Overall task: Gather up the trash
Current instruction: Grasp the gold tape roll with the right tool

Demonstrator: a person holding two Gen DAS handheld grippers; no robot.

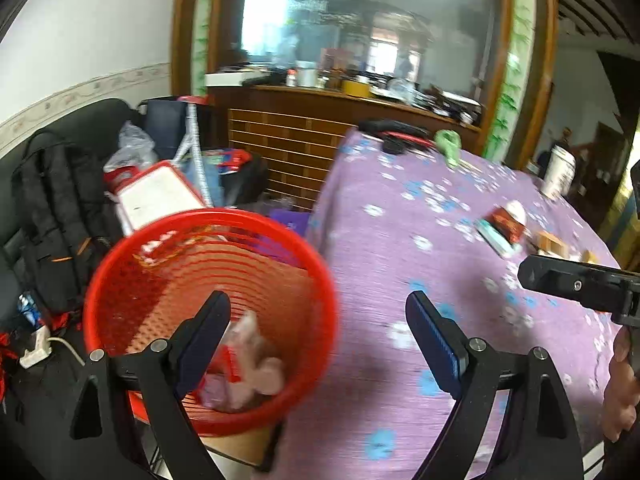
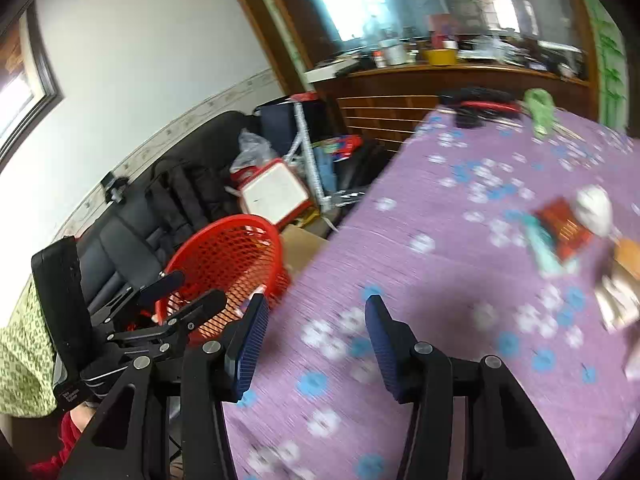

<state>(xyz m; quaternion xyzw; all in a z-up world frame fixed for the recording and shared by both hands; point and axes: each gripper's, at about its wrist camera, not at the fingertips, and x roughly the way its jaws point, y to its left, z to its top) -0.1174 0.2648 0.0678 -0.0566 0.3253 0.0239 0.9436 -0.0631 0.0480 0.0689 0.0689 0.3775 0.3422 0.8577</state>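
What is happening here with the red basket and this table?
A person with a gripper in each hand is clearing trash from the purple tablecloth. The left gripper is open and empty above the red basket, which already holds crumpled scraps. The right gripper is open and empty over the cloth. The red packet and other bits lie farther along the table.

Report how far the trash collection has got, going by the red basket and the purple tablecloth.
Done: the red basket already holds crumpled pinkish scraps. In hand: nothing; the left hand-held gripper and the right hand-held gripper are both open and empty. Left: a red packet, a white wad and some small boxes lie on the tablecloth.
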